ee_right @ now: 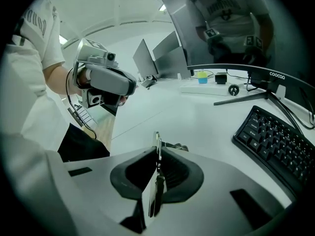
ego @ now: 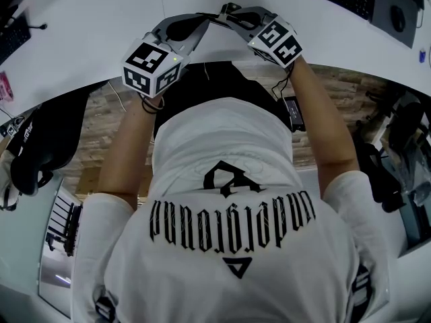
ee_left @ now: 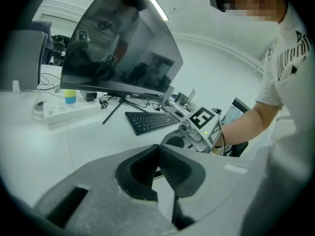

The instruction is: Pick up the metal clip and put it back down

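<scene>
Your right hand-held gripper [ee_right: 157, 157] is clamped on the metal clip [ee_right: 157, 142]. The thin steel plate stands on edge between the dark pads, its top edge pokes out above them, and a bit of its wire loop shows just past the jaws. You are holding the clip up off the white tabletop [ee_right: 197, 114]. In the right gripper view it sits to the left of the keyboard [ee_right: 278, 144] and nearer you than the keyboard is.

Your left hand-held gripper [ee_left: 158, 152] has its jaws together, with the dark pads meeting at their tips. From the head view, the two grippers point at each other, their tips nearly touching over the near edge of the tabletop, well on your side of the keyboard.

A dark monitor [ee_right: 231, 23] stands on a slim stand behind the keyboard. A white power strip [ee_left: 71, 111] lies further back beyond the keyboard.
</scene>
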Motion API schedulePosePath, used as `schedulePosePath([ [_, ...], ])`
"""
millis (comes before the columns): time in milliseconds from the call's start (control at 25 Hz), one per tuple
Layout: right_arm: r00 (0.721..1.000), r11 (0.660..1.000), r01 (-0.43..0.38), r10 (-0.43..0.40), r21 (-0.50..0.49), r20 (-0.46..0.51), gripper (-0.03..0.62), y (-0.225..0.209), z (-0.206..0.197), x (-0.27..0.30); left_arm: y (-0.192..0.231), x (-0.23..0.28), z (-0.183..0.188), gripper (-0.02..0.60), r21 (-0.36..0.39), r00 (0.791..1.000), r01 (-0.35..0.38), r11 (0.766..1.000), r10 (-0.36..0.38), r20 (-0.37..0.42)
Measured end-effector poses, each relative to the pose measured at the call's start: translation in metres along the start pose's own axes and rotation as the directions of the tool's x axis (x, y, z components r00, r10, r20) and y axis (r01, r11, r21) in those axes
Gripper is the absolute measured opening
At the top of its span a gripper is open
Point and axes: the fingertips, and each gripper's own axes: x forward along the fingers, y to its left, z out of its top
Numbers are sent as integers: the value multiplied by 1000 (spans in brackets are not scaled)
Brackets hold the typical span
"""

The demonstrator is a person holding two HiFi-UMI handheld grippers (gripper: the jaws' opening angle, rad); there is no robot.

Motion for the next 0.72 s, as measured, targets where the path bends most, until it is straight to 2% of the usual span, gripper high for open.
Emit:
schedulePosePath([
  [400,999,999,30,-28,-38,44,31,16,11,-14,-16,-10,-5,12,-6,1000,-6,1000,6,23],
  [720,992,996,53,-44,-73,116,31,40,36,-55,-39,-32,19,12,35,995,-39,999,36,93],
])
